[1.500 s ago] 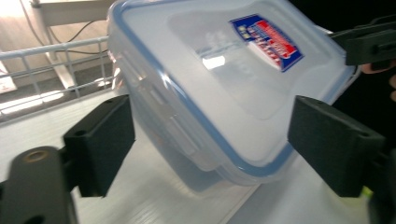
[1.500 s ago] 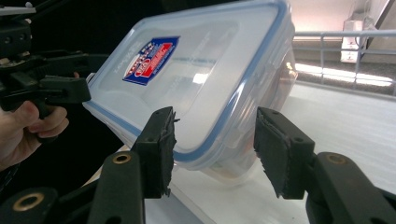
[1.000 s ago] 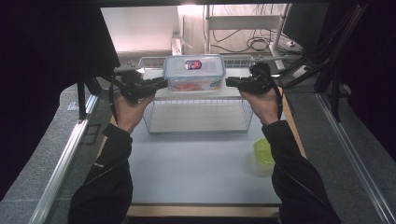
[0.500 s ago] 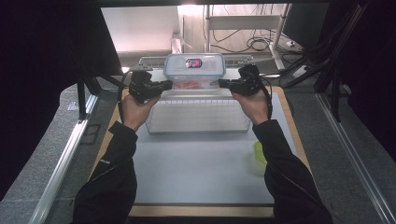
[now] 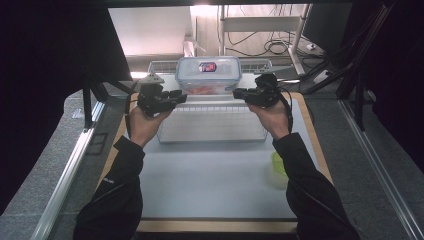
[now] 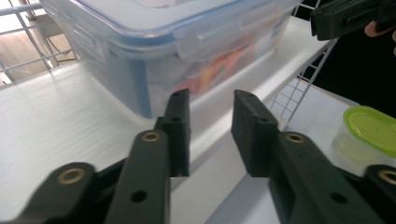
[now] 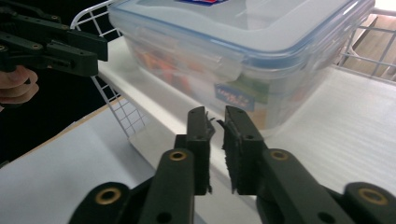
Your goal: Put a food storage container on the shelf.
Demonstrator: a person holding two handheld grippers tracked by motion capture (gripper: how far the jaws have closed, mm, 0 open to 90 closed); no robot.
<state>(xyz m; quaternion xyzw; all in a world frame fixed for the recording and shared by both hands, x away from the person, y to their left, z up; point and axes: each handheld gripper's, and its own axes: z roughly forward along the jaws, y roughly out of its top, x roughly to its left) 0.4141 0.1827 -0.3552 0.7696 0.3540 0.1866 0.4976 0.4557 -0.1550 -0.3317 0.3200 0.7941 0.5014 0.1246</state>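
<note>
We hold both claws released, left claw [image 5: 181, 96] at nine o'clock and right claw [image 5: 239, 93] at three o'clock of the lidded food container [image 5: 208, 74], their jaws having just been opening with nothing between them.

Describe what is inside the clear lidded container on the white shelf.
Through the wall of the clear container, orange and red contents show. What they are cannot be told: the frosted plastic, the side label and the lid cover them.

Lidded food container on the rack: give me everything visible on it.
The food container is a clear plastic rectangular box with rounded corners, shut by a translucent lid with a blue seal line and snap-down side flaps. A red-and-blue label sits on the lid, another sticker on one side wall. Orange-red contents show through the walls. It stands upright and level on the white shelf inside the wire rack, at the far side. Neither tool touches it.
</note>
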